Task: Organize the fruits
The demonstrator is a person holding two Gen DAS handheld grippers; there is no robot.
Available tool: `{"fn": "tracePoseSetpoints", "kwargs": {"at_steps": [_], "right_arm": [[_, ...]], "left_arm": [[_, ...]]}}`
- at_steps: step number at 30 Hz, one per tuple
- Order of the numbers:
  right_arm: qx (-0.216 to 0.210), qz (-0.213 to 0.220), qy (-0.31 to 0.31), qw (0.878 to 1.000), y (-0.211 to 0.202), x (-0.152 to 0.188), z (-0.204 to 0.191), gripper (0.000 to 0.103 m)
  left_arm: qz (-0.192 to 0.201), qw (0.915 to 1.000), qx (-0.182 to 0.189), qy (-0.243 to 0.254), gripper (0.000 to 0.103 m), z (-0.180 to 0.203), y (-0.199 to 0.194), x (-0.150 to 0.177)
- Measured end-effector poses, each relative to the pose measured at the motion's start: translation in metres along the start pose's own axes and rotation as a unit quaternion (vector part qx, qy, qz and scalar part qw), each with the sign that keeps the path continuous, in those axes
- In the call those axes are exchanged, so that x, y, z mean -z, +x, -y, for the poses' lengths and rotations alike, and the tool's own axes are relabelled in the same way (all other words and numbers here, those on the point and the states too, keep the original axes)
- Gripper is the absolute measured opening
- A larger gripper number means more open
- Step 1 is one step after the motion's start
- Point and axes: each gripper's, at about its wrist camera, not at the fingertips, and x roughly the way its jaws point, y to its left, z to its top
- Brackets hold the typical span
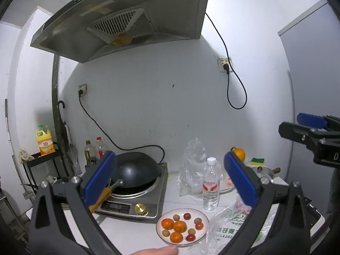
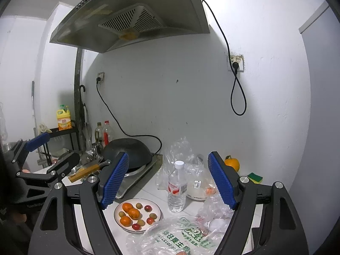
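Both tongs, left (image 1: 170, 180) and right (image 2: 167, 178), gape empty above the worktop's (image 2: 153, 189) front edge, the fruit plate (image 2: 137, 215) well below. Crumpled bags (image 2: 176, 235) hide whatever's inside.

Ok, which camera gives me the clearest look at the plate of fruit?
The right wrist view: the plate sits whole between the fingers. In the left wrist view, the plate is lower in the frame, with a fingertip near its front rim.

Water bottle (image 2: 177, 188) and plastic bag (image 2: 180, 235) crowd the plate's (image 2: 156, 205) right side.
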Motion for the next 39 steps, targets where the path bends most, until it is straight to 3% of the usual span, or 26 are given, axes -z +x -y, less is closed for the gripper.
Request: {"fn": "tracePoseSetpoints", "kwargs": {"at_steps": [6, 10, 39], "right_arm": [[0.003, -0.006, 0.003, 1.0, 0.004, 0.001, 0.003, 0.08], [0.007, -0.004, -0.006, 1.0, 0.006, 0.002, -0.001, 0.08], [0.013, -0.006, -0.022, 1.0, 0.01, 0.005, -0.005, 0.08]], "left_arm": [[-0.001, 1.0, 0.0, 0.0, 0.102, 0.0, 0.005, 0.002], [0.005, 0.9997, -0.019, 0.012, 0.102, 0.001, 0.005, 0.003], [0.009, 0.9999, 0.009, 0.011, 0.102, 0.002, 0.005, 0.004]]}}
